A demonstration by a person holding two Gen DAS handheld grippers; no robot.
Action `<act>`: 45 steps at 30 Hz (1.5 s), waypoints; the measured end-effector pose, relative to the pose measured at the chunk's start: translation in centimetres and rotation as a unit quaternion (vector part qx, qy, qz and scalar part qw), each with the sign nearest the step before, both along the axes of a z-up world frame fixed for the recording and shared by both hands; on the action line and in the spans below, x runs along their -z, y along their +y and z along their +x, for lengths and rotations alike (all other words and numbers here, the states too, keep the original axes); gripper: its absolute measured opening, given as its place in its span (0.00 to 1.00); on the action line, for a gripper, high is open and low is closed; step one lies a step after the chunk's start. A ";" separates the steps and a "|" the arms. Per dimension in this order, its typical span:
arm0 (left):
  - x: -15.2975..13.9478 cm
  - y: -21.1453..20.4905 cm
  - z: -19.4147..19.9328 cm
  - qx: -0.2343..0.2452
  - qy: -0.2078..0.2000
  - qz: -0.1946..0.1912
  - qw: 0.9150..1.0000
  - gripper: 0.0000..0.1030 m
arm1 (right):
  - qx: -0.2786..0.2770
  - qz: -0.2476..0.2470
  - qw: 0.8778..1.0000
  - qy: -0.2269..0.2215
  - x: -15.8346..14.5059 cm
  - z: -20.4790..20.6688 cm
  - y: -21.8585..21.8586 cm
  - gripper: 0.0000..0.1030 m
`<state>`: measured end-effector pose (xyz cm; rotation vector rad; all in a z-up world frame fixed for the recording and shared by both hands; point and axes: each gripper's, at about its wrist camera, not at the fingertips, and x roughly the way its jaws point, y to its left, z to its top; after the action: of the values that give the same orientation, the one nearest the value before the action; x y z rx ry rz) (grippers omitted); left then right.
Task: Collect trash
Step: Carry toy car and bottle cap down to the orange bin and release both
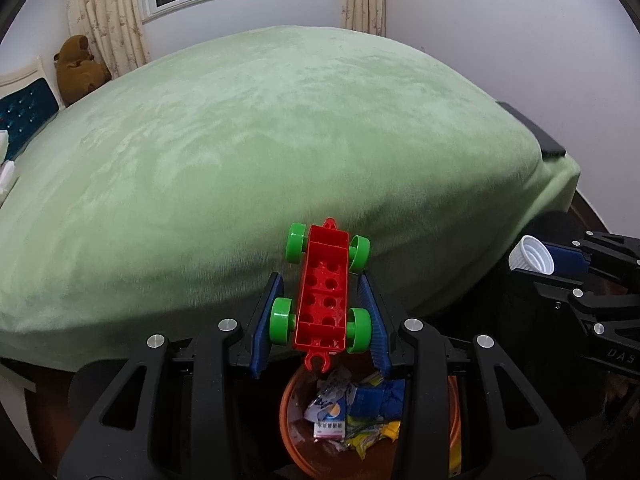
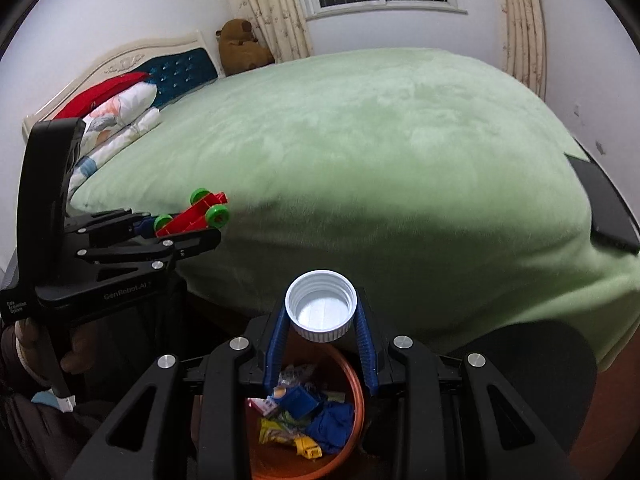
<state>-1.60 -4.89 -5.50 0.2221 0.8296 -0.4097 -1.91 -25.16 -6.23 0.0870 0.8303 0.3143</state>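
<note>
The toy car chassis [image 1: 324, 294] sits between the left gripper [image 1: 320, 312] jaws, the bottle cap [image 2: 321, 306] between the right gripper [image 2: 322, 336] jaws. Both hang above the trash bin [image 2: 358, 384], which stands before the bed [image 1: 260, 152]. A plush bear [image 2: 242, 46] sits by the headboard [image 2: 120, 60].

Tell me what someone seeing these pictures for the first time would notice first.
Probably the red toy car chassis with bright green wheels, clamped in the left gripper above an orange bin half full of wrappers. Next, the white ribbed cap pinched in the right gripper over the same bin. Behind both spreads a big bed under a pale green blanket, with a brown plush bear by the headboard.
</note>
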 end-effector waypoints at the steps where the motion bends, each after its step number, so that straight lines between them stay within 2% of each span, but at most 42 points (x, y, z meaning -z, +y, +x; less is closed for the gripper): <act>1: 0.3 0.1 -0.3 -0.001 0.002 0.004 1.000 0.37 | -0.003 0.000 1.000 0.004 0.2 -0.1 0.1 0.30; 10: 2.8 0.6 -2.7 -0.007 0.019 0.029 0.999 0.37 | -0.039 0.008 0.998 0.040 1.8 -0.2 1.6 0.31; 15: 3.6 1.1 -3.0 -0.011 0.040 0.029 0.999 0.37 | -0.065 -0.001 0.996 0.058 2.6 -0.5 2.6 0.31; 23: 5.9 0.7 -2.3 -0.011 0.109 0.044 0.993 0.37 | -0.094 -0.006 0.991 0.099 3.9 -0.1 3.4 0.31; 28: 7.7 -0.3 -1.7 -0.001 0.149 0.066 0.987 0.37 | -0.124 -0.039 0.982 0.139 5.6 0.7 4.2 0.31; 34: 9.5 -1.2 -0.5 0.000 0.192 0.079 0.978 0.38 | -0.148 -0.053 0.972 0.173 7.5 1.7 5.4 0.31; 35: 9.8 -1.3 -0.3 -0.001 0.200 0.082 0.976 0.41 | -0.151 -0.054 0.971 0.180 8.0 2.0 5.6 0.31; 36: 10.1 -1.3 0.0 -0.001 0.208 0.084 0.974 0.51 | -0.153 -0.054 0.969 0.186 8.4 2.1 5.6 0.32; 37: 10.7 -1.4 0.2 -0.002 0.221 0.088 0.971 0.61 | -0.157 -0.053 0.967 0.195 8.9 2.4 5.5 0.42; 38: 11.0 -1.7 0.4 -0.002 0.228 0.090 0.969 0.62 | -0.159 -0.054 0.965 0.200 9.2 2.8 5.8 0.53; 39: 11.3 -1.9 0.5 -0.002 0.235 0.092 0.968 0.64 | -0.159 -0.058 0.965 0.200 9.5 2.9 5.9 0.56; 41: 12.1 -2.0 0.7 -0.003 0.252 0.101 0.962 0.70 | -0.161 -0.062 0.964 0.203 9.9 2.9 5.9 0.56; 45: 13.0 -1.9 0.8 -0.007 0.267 0.109 0.958 0.73 | -0.156 -0.058 0.965 0.204 9.9 3.0 5.3 0.58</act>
<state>-0.76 -6.75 -18.47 0.3156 1.4110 -0.3691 1.13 -19.82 -16.10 -0.0941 1.2745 0.5537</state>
